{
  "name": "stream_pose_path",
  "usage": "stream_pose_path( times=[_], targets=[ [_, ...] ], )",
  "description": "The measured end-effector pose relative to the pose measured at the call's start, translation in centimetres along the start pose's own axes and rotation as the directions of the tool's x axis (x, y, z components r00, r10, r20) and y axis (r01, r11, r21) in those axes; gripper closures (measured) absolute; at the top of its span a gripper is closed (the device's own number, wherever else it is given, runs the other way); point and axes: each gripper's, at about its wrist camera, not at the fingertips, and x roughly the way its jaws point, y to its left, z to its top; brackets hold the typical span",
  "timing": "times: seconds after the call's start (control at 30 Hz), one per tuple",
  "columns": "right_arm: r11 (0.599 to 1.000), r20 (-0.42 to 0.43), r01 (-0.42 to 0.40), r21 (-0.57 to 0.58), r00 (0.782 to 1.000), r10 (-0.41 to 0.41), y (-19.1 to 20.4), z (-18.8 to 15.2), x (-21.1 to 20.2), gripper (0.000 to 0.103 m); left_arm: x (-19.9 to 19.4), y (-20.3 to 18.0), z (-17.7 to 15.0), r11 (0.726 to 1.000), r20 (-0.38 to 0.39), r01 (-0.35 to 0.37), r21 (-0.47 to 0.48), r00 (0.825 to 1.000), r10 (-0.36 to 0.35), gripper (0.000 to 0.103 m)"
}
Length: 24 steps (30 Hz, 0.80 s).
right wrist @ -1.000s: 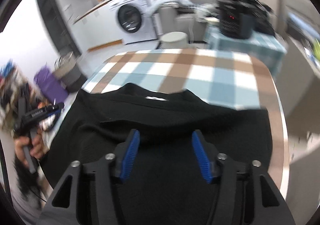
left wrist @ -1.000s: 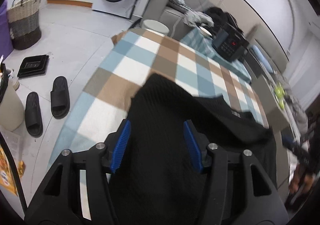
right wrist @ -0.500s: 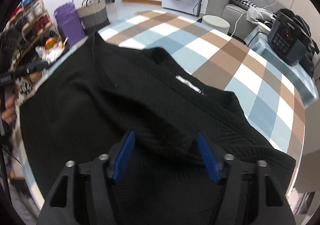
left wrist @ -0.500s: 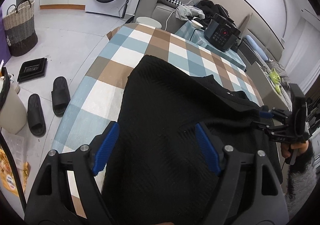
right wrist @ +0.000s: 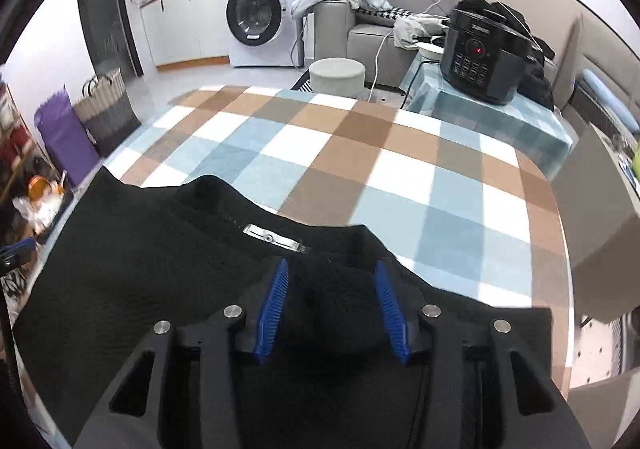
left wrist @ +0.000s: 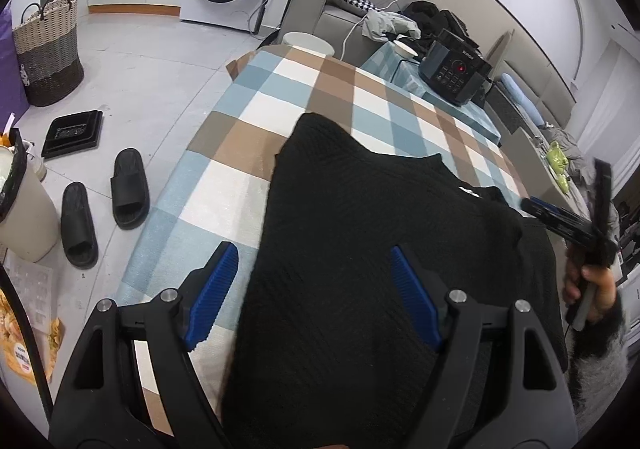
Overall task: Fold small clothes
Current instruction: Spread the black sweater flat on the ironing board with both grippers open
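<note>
We see a black knit sweater, its ribbed weave textured in fine diagonal lines, spread over the desk with its checked cloth of blue, brown and white squares. Our left tool hangs above the sweater's left edge, blue ridged pads spread wide, fabric lying under and between them, nothing clamped. Over to the right tool: its blue pads stand partly apart with a soft hump of black knit bunched between them; we cannot tell whether they pinch it. Just beyond its tips we spot the collar and a small white label, with bare checked cloth stretching away past that.
</note>
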Motion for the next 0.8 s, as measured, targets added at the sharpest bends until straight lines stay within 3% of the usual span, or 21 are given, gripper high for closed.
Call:
stream_pose_path(
  times=[0.13, 0.37, 0.8],
  targets=[
    [0.993, -0.014, 0.037, 0.113, 0.999, -0.035, -4.3, -1.8, -1.4, 0.054, 0.5, 0.3, 0.8, 1.000, 0.002, -0.013, 0.000, 1.000, 0.013, 0.027],
    [0.933, -0.104, 0.066, 0.355, 0.994, -0.031, -12.6, -6.7, -1.5, 0.049, 1.9, 0.8, 1.7, 0.999, -0.020, -0.033, -0.012, 0.999, 0.032, 0.027],
    [0.908, -0.106, 0.064, 0.414, 0.994, -0.022, -14.8, -8.0, -0.1, 0.049, 3.5, 0.6, 1.2, 0.998, -0.047, -0.067, 0.009, 0.997, 0.068, 0.027]
  ],
)
